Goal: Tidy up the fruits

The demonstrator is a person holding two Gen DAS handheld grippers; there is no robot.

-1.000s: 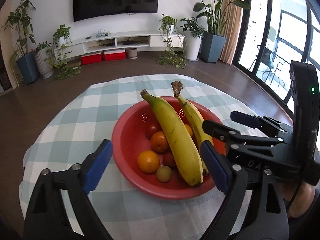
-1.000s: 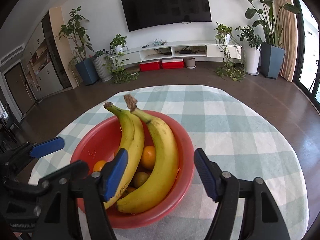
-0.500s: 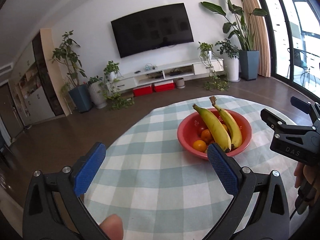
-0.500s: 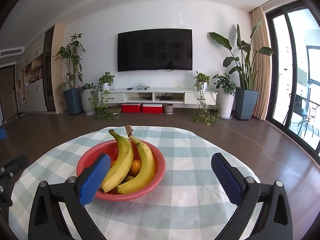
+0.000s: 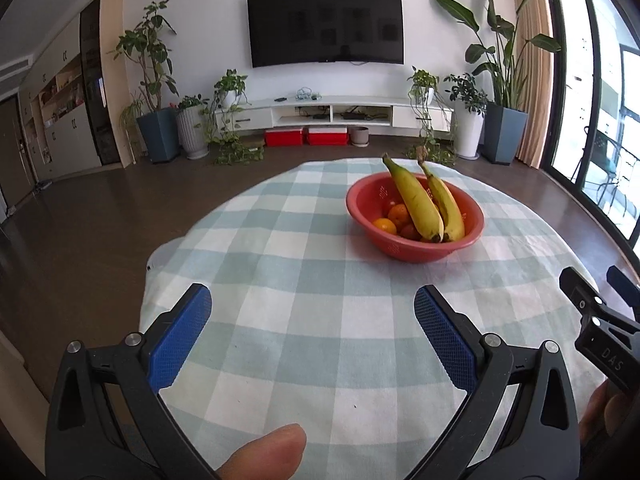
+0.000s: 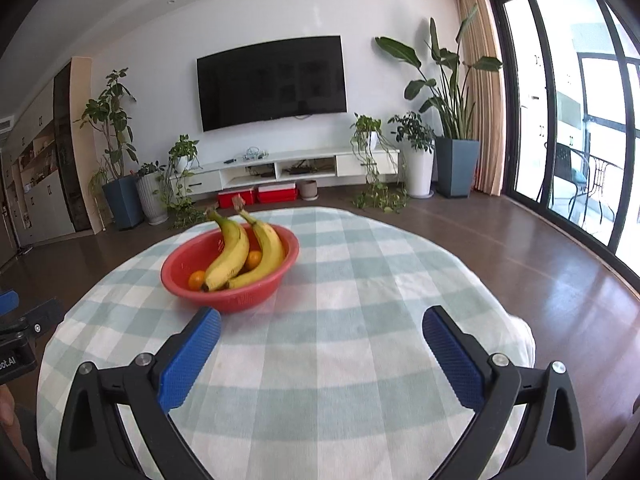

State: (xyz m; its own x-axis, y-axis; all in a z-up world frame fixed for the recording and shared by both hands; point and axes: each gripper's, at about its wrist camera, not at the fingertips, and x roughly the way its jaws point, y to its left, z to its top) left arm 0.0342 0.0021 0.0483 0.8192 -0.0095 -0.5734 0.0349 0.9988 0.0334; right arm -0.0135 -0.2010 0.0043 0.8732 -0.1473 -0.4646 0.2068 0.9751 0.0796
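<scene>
Both the left gripper (image 5: 312,334) and right gripper (image 6: 322,354) are held spread wide and empty above the checked tablecloth (image 5: 320,280), well apart from the red colander bowl (image 5: 416,250), where two bananas (image 5: 418,204) and oranges (image 5: 386,226) are gathered, apparently sorted.

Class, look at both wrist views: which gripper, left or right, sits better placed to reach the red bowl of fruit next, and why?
Probably the right gripper: the red bowl lies just beyond its left fingertip. From the left gripper, the bowl sits farther off across the checked cloth. Both are open and empty.
</scene>
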